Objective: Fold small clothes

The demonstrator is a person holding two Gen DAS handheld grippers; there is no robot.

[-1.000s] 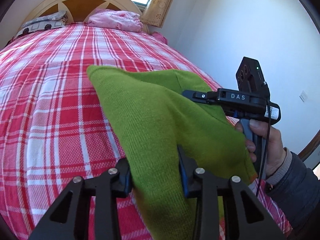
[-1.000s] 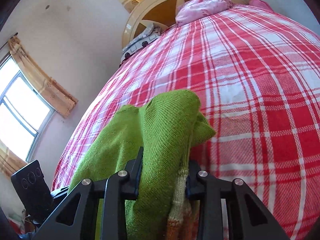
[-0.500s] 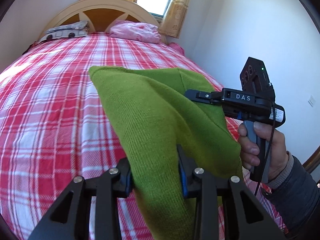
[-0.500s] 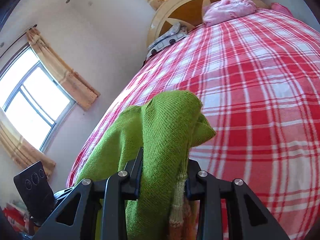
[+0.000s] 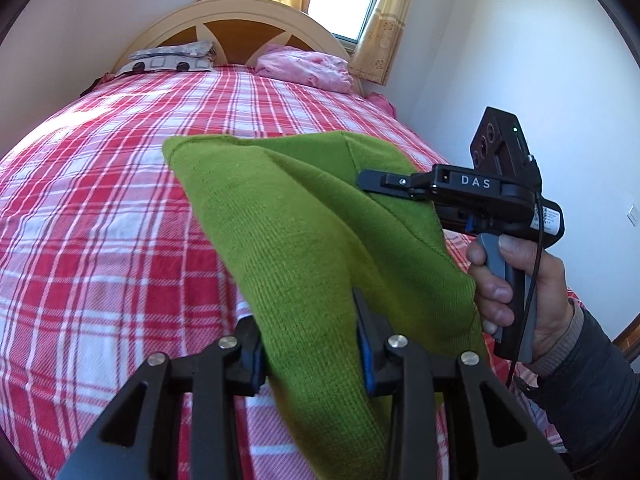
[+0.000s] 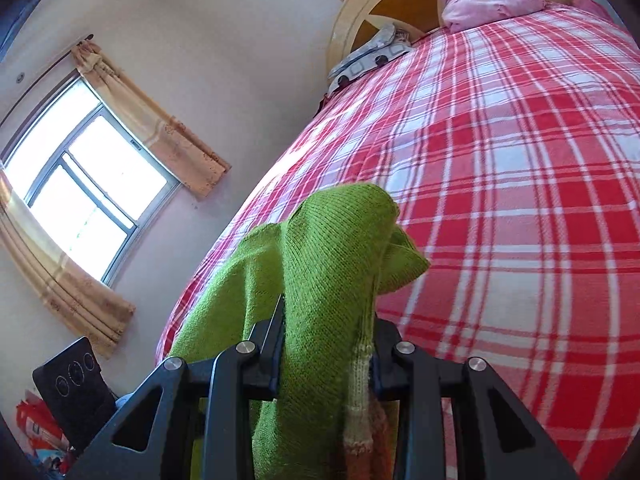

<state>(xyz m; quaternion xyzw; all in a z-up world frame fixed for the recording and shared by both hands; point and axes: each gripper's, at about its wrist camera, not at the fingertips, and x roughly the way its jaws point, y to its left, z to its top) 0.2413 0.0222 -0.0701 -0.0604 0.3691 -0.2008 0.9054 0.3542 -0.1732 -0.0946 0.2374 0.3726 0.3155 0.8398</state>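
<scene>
A small green knit garment (image 5: pixel 304 220) hangs in the air above the red plaid bed (image 5: pixel 100 208), stretched between both grippers. My left gripper (image 5: pixel 308 340) is shut on its near edge. My right gripper (image 5: pixel 372 182), seen from the side in the left wrist view, is shut on the far edge. In the right wrist view the right gripper (image 6: pixel 326 332) clamps a bunched fold of the green knit garment (image 6: pixel 332 264), which has a striped cream and orange cuff (image 6: pixel 360 408) low between the fingers.
The bed (image 6: pixel 520 200) has a wooden headboard (image 5: pixel 240 20), a pink pillow (image 5: pixel 308 68) and a grey patterned pillow (image 5: pixel 172 56) at its far end. A white wall (image 5: pixel 520 60) runs along the right side. Windows with curtains (image 6: pixel 80 200) are on the left wall.
Both grippers have risen and tilted up with the garment. More of the headboard, window and walls show now. Both grips are unchanged.
</scene>
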